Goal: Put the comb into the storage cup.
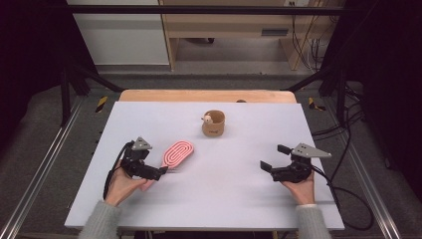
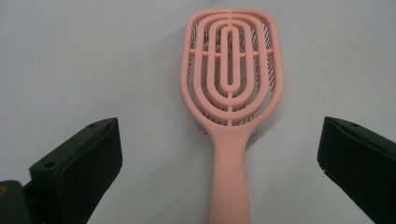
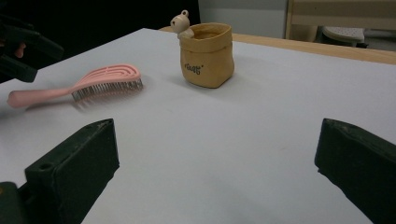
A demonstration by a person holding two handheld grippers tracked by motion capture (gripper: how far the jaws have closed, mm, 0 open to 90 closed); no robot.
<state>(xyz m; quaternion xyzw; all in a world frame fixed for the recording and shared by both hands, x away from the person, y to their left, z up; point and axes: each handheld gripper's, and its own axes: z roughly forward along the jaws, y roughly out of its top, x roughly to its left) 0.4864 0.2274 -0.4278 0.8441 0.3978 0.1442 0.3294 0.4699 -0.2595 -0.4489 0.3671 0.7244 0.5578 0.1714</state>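
- The pink hairbrush [image 1: 176, 155] lies flat on the white table [image 1: 239, 194], in the left half, bristles down and its ribbed, slotted back up.
- Its long axis runs on a diagonal in the high view: the oval head points away from the person and toward the table's middle, while the handle points back toward the person's left side.
- In the left gripper view the hairbrush [image 2: 229, 93] runs straight up the picture, head at the top, handle coming down to the bottom edge midway between the two black jaws.
- In the right gripper view the hairbrush [image 3: 79, 86] is seen side-on, dark bristles resting on the table under the head, handle end stretching toward the left edge.
- The left gripper [image 1: 158, 173] sits over the handle end, jaws spread wide on either side of the handle with clear table between each jaw and the pink plastic; they do not touch it.
- The left hand [image 1: 119, 186] holds that gripper from behind, a grey sleeve at the wrist.
- Beyond the brush head, near the table's middle and apart from it, stands a small tan pouch-shaped holder [image 1: 213, 124] with a little bear figure [image 1: 207, 118] on its rim.
- The right gripper [image 1: 272, 158] rests well apart on the right side, jaws spread wide with nothing between them, held by the right hand [image 1: 300, 189].
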